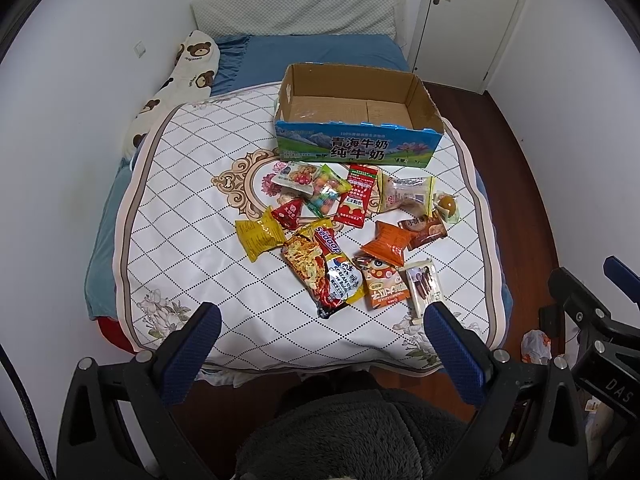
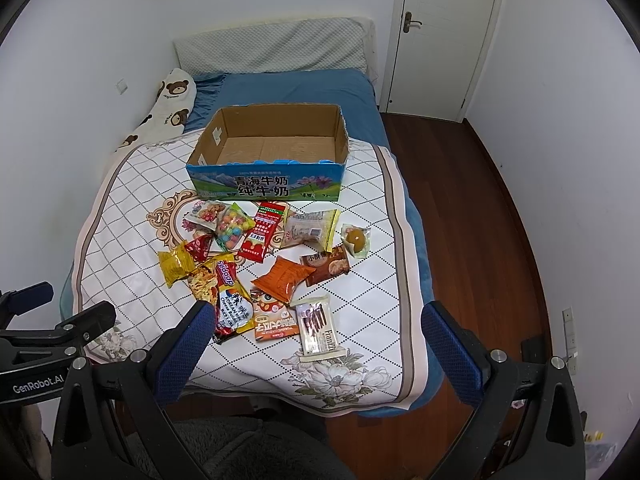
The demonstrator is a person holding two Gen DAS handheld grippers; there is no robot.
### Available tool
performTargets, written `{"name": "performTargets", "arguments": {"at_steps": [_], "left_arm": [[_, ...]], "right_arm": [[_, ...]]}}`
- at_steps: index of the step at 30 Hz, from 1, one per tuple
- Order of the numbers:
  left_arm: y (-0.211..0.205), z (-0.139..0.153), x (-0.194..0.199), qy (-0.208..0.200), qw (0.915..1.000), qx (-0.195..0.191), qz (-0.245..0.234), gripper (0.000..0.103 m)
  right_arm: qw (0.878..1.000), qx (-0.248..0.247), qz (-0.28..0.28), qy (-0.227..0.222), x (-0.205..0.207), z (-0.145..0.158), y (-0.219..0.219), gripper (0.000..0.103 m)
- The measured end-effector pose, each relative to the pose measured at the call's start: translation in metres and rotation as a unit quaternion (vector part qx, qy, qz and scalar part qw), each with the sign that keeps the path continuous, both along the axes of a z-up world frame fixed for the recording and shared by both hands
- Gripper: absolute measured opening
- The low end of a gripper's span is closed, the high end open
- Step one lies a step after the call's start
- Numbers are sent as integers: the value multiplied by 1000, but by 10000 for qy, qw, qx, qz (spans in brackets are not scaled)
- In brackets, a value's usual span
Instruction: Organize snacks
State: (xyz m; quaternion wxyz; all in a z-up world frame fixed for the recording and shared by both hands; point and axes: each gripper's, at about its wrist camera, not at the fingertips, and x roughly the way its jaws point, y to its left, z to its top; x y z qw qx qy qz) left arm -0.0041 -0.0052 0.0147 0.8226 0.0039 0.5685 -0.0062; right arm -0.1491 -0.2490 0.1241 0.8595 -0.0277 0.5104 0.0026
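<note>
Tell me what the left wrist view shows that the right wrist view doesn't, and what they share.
Only the left wrist view shows a red object under the bed's near left corner and a crumpled white bag on the floor. Only the right wrist view shows a white wall socket strip. Both show the open, empty cardboard milk box, the scattered snack packets, and the open left gripper and right gripper.

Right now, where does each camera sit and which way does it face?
Left wrist: on the left gripper, facing the bed; open fingers and right gripper show.
Right wrist: on the right gripper, same heading; left gripper shows.
Both share the empty cardboard box and snack packets.
</note>
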Motion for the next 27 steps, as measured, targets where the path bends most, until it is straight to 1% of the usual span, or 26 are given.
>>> {"name": "performTargets", "arguments": {"at_steps": [24, 27], "left_arm": [[4, 1, -4, -48, 10000, -47, 60, 103], [9, -1, -2, -63, 9999, -36, 113, 103]], "right_arm": [[10000, 11, 16, 2, -3, 3, 6, 103], [10000, -2, 1, 28, -1, -3, 7, 103]]}}
